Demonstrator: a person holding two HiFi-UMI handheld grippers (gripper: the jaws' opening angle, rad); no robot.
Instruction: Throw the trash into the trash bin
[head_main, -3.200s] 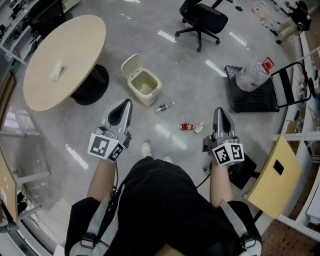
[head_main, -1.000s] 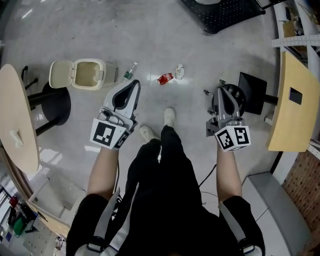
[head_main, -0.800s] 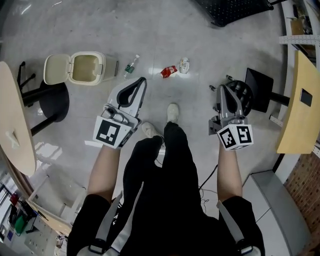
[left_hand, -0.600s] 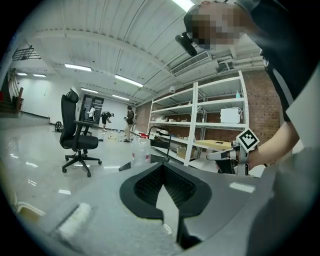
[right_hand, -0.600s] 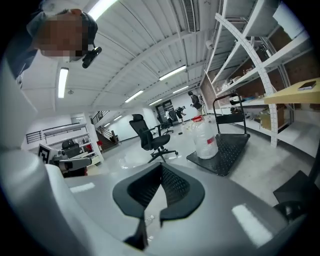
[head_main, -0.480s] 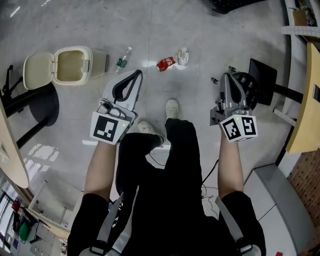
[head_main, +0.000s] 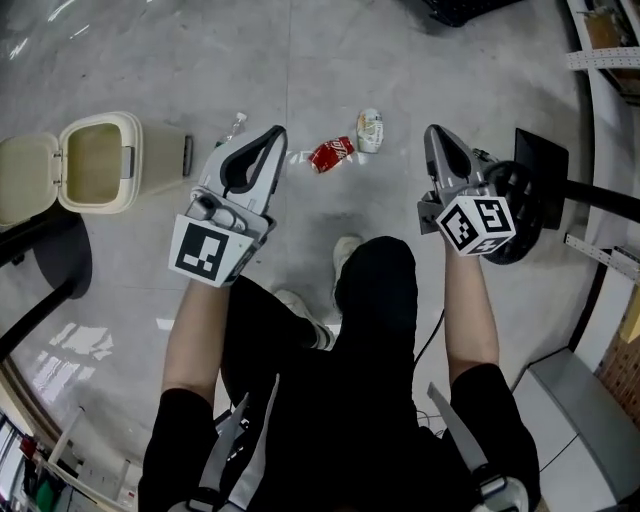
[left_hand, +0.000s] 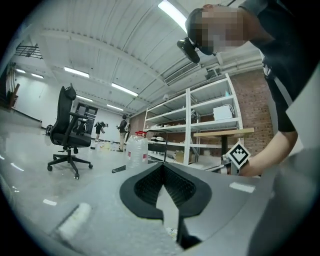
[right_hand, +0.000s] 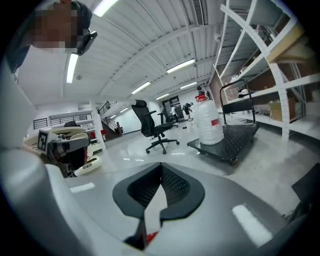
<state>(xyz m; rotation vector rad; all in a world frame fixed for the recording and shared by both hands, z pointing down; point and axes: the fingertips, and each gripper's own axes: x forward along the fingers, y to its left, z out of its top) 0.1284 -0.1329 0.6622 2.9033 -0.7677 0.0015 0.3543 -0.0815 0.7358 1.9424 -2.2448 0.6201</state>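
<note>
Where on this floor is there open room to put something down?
Bare floor stretches beyond the red can and pale scrap toward the far side, and beyond the trash bin. Crowded: the can and scrap lie close together, a small bottle lies beside the bin.

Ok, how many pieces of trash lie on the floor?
3. A red crushed can in the middle, a pale crumpled piece just right of it, and a small bottle by the trash bin, partly hidden behind the left tongs. Others may be hidden.

No legible txt anywhere.
</note>
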